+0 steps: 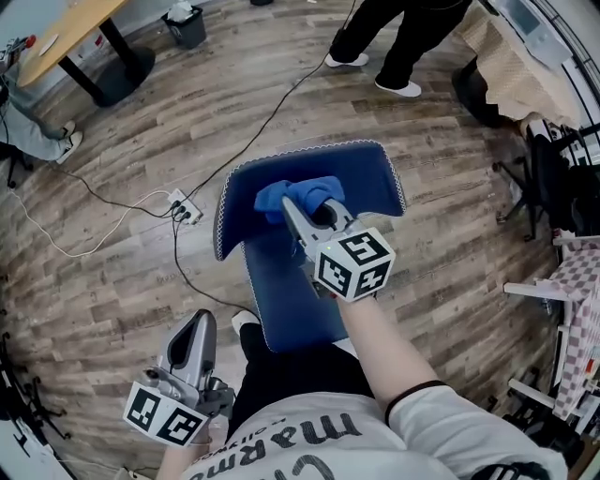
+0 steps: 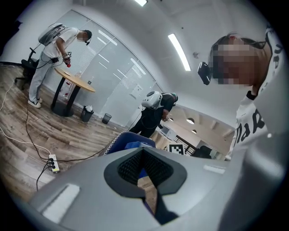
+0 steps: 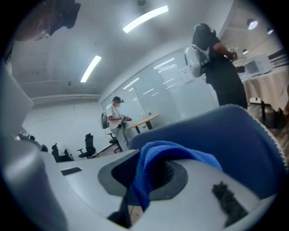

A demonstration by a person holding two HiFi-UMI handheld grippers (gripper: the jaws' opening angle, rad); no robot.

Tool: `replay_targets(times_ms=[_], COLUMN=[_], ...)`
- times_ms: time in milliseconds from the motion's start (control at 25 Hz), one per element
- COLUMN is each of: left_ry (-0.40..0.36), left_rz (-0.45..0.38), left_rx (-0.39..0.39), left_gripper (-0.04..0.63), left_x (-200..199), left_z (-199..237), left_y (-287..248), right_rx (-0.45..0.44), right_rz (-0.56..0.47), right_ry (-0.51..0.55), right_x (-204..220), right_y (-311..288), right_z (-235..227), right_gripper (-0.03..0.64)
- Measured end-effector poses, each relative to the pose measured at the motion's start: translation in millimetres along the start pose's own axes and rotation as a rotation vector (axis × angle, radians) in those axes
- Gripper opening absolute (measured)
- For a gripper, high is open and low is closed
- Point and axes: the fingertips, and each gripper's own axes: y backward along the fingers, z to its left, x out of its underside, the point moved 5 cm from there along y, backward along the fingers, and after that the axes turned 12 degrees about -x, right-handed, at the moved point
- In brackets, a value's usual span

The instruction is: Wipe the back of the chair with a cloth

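Observation:
A blue chair stands just in front of me, its curved back (image 1: 375, 178) farthest from me and its seat (image 1: 291, 300) nearest. My right gripper (image 1: 314, 214) is shut on a blue cloth (image 1: 298, 195) and presses it against the inner face of the back, near the top middle. In the right gripper view the cloth (image 3: 151, 167) bunches between the jaws, with the chair back (image 3: 226, 131) right behind it. My left gripper (image 1: 194, 330) hangs low at my left side, away from the chair, shut and holding nothing. The left gripper view shows the chair (image 2: 118, 140) ahead.
A power strip (image 1: 185, 208) with cables lies on the wood floor left of the chair. A person (image 1: 394, 37) stands beyond the chair. A round table (image 1: 75, 37) and a bin (image 1: 185, 23) are at the far left. Office chairs (image 1: 553, 178) and tables crowd the right side.

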Motion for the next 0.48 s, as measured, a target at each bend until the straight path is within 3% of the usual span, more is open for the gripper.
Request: replay_targets(times_ms=[240,480], left_ry=[0.024,0.050], left_rz=[-0.008,-0.028], left_rx=[-0.024,-0.051], left_gripper=[0.006,0.006], left_x=[4,5], left_z=[12,18], left_y=[15,19], right_rx=[-0.190,-0.209], right_rz=[0.095,0.138], right_ry=[0.055,-0.001], right_x=[16,33], right_y=[-49,-64], right_z=[57,57], right_gripper=[0.066,0.066])
